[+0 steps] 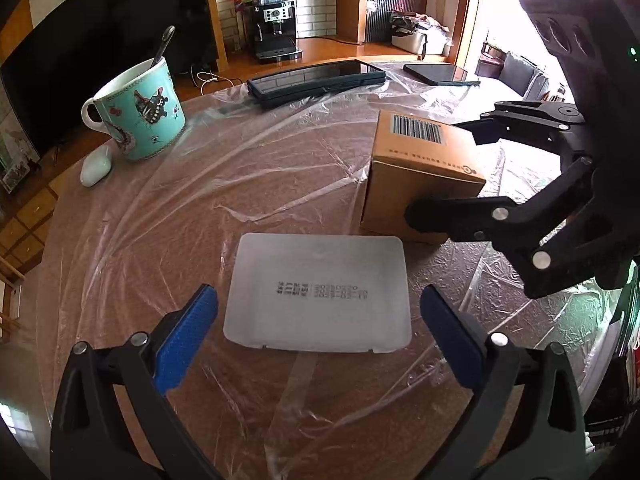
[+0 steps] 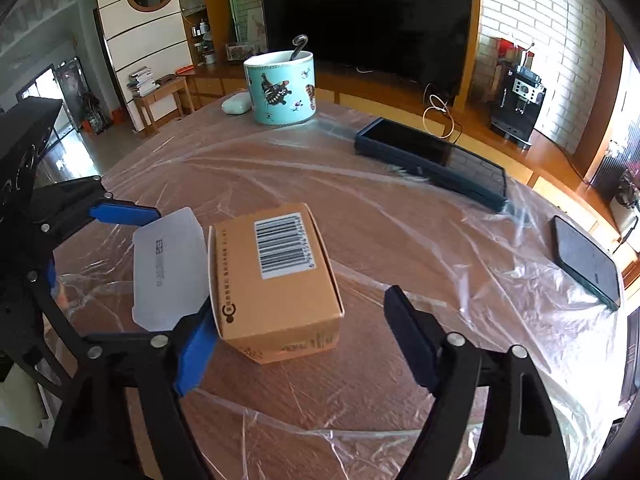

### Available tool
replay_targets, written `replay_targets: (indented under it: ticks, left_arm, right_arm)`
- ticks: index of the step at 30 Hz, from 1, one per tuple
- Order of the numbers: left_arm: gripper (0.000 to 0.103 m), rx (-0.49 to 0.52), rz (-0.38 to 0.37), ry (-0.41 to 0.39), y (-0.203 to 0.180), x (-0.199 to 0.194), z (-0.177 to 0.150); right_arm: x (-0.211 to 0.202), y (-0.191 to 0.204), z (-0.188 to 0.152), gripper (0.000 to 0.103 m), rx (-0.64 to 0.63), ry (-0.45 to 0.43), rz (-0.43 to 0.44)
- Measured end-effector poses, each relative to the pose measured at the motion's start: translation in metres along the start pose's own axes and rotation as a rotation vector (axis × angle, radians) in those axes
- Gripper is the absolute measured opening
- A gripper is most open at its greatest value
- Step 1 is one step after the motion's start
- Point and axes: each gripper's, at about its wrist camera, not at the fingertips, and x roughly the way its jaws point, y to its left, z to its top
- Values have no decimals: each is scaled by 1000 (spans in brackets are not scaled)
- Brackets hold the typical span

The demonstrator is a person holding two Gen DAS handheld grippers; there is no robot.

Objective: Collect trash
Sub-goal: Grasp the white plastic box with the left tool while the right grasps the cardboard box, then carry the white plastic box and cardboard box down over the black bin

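Left gripper (image 1: 318, 320) spread wide, straddling one frosted plastic lid (image 1: 318, 292) flat on the film-covered table (image 1: 260, 184), pads apart from its edges; right gripper (image 2: 302, 344) likewise wide open around one cardboard box (image 2: 276, 280) just beside the lid, gripping nothing; farther back one mug (image 2: 280, 88), two dark tablets (image 2: 432, 160).

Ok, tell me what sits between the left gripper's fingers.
The white plastic tray, lying flat between the open left gripper fingers, untouched; left wrist view.
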Motion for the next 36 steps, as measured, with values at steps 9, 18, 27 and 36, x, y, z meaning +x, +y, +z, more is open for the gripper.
replay_targets:
  ticks: [9,18,27,36]
  left_arm:
    - [96,-8,-15,-4,3,4,4]
    - [82,8,-23,1,0,9,4]
    - [82,2,-18,-17,-2,1,1]
    - [82,10,-26,-32,-6,-16,0]
  right_arm:
    - [11,1,4,67,37,15,18]
    - [13,-5,1,49,102,33,65]
    - [1,-6,-9,47,176,10,75]
    - [-25,-5,-23,46,209,-15,68]
